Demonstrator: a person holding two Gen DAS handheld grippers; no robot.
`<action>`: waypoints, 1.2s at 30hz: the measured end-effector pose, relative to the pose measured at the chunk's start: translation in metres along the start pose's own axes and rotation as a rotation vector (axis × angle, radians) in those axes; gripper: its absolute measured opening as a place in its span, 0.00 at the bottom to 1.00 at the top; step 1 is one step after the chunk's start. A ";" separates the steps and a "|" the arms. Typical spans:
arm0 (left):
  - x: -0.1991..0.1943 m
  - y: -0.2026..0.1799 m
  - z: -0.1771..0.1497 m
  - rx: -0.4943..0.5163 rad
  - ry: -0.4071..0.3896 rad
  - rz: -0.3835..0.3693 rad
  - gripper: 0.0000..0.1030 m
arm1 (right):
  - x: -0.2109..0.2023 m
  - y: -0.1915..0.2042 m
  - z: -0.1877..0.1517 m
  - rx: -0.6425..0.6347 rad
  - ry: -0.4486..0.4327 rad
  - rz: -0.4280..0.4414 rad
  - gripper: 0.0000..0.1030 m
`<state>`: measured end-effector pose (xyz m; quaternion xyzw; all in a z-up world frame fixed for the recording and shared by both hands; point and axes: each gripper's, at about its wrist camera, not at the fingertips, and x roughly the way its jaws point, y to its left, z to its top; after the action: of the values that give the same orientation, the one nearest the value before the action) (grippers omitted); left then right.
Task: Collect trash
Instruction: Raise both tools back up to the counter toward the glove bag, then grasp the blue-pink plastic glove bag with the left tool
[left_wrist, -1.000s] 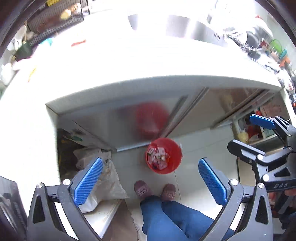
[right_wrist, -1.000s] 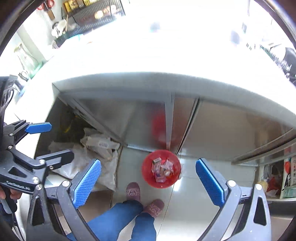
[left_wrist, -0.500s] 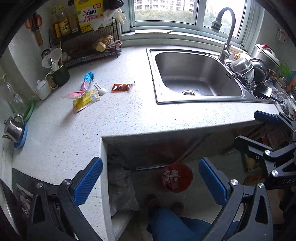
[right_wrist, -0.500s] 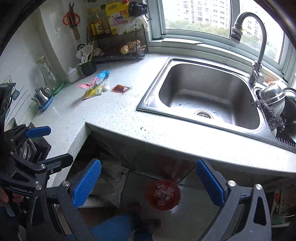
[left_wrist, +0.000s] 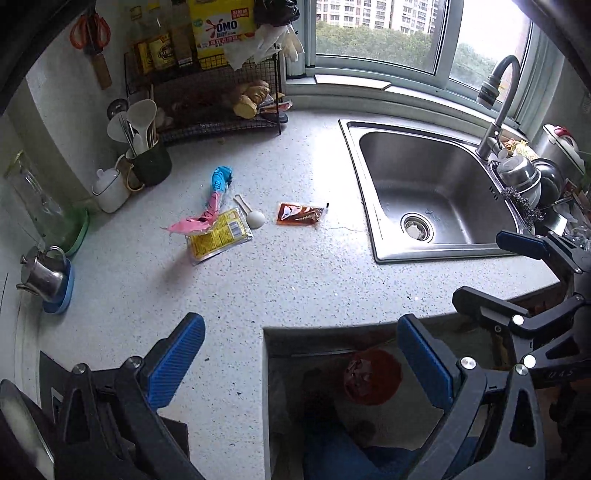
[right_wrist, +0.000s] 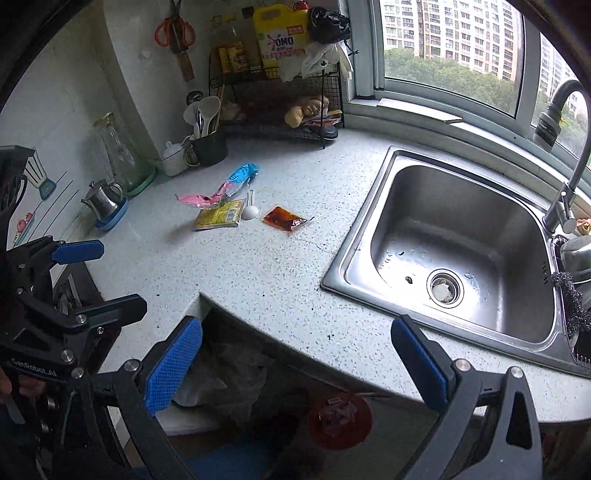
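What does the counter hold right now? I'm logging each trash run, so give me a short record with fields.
setting: kitchen countertop beside a steel sink
trash on counter: red sauce packet; yellow wrapper; pink and blue wrapper; white plastic spoon
bin: red trash bin on the floor below the counter edge, scraps inside
left gripper: open, empty
right gripper: open, empty
sink: empty basin, residue on the drain strainer
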<state>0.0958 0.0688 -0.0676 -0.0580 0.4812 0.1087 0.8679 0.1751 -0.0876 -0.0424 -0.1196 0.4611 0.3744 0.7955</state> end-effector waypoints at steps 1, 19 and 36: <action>0.005 0.006 0.007 -0.007 0.005 -0.006 1.00 | 0.003 0.000 0.006 -0.003 -0.003 0.001 0.99; 0.113 0.101 0.095 -0.055 0.128 -0.052 1.00 | 0.090 0.008 0.093 -0.026 0.132 -0.060 0.99; 0.214 0.156 0.141 -0.065 0.257 -0.038 1.00 | 0.148 0.004 0.119 -0.016 0.261 -0.089 0.99</action>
<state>0.2837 0.2773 -0.1736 -0.1086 0.5834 0.0994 0.7987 0.2931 0.0509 -0.0988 -0.1940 0.5517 0.3237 0.7438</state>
